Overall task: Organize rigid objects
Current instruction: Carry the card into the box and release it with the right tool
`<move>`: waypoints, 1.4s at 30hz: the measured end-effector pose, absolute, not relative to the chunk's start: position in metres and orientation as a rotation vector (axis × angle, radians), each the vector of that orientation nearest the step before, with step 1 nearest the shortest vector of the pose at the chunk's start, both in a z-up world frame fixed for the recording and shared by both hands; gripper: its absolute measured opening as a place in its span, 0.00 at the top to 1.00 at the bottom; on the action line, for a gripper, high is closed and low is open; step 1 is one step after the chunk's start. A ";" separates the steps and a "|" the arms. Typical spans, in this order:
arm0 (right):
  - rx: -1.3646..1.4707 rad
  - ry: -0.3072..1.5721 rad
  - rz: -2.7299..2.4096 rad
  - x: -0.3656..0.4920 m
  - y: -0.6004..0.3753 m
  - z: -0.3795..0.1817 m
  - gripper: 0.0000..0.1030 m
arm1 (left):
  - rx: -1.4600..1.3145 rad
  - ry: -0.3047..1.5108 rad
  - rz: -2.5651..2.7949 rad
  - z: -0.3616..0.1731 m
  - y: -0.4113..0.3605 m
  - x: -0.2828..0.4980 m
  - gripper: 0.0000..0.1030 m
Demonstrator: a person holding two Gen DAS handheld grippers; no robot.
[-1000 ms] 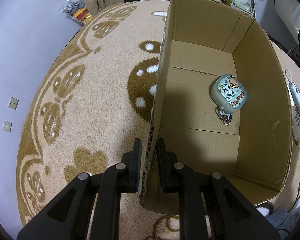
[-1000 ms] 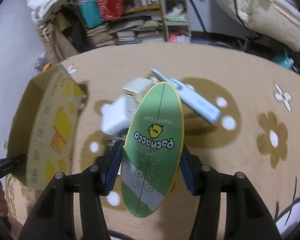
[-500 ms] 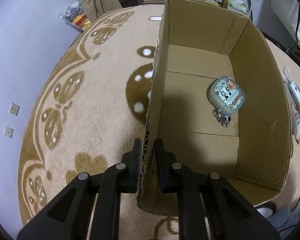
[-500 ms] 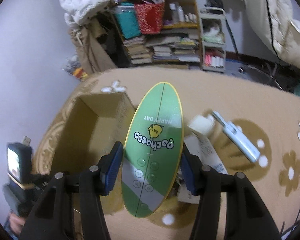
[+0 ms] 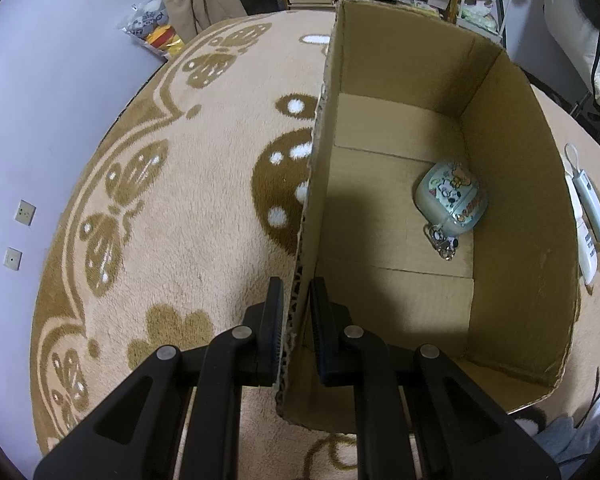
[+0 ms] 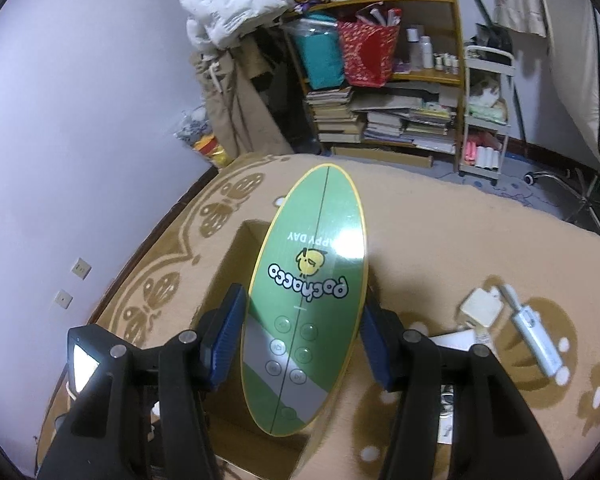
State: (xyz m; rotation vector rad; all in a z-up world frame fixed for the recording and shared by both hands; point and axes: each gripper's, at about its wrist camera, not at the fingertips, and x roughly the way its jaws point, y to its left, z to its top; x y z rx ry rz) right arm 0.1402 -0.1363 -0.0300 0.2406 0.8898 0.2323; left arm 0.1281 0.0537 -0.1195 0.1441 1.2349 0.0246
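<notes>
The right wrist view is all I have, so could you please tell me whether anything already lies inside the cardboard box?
Observer: Yes, one small pale case with cartoon stickers lies on the floor of the cardboard box, near its right wall.
Operator: Thank you. What is the left gripper doing?
Observer: The left gripper is shut on the box's near wall, one finger inside, one outside.
Operator: Is the rest of the box floor free?
Observer: Yes, apart from the case and its keyring.
</notes>
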 end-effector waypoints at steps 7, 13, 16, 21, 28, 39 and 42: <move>0.225 0.951 0.253 0.145 -0.118 -0.056 0.43 | 0.117 1.244 0.024 -0.124 0.056 0.131 0.88; 0.223 1.001 0.240 0.147 -0.114 -0.076 0.43 | 0.115 1.243 0.021 -0.123 0.057 0.131 0.88; 0.218 1.024 0.235 0.148 -0.113 -0.085 0.43 | 0.116 1.243 0.021 -0.124 0.057 0.131 0.88; 0.223 1.043 0.235 0.151 -0.112 -0.093 0.42 | 0.112 1.244 0.020 -0.123 0.057 0.131 0.88; 0.219 1.048 0.219 0.151 -0.112 -0.096 0.42 | 0.113 1.244 0.020 -0.123 0.057 0.131 0.88; 0.218 1.014 0.230 0.144 -0.113 -0.084 0.19 | 0.110 1.240 0.019 -0.121 0.057 0.131 0.87; 0.188 0.987 0.202 0.138 -0.116 -0.075 0.13 | 0.108 1.240 0.018 -0.122 0.058 0.131 0.87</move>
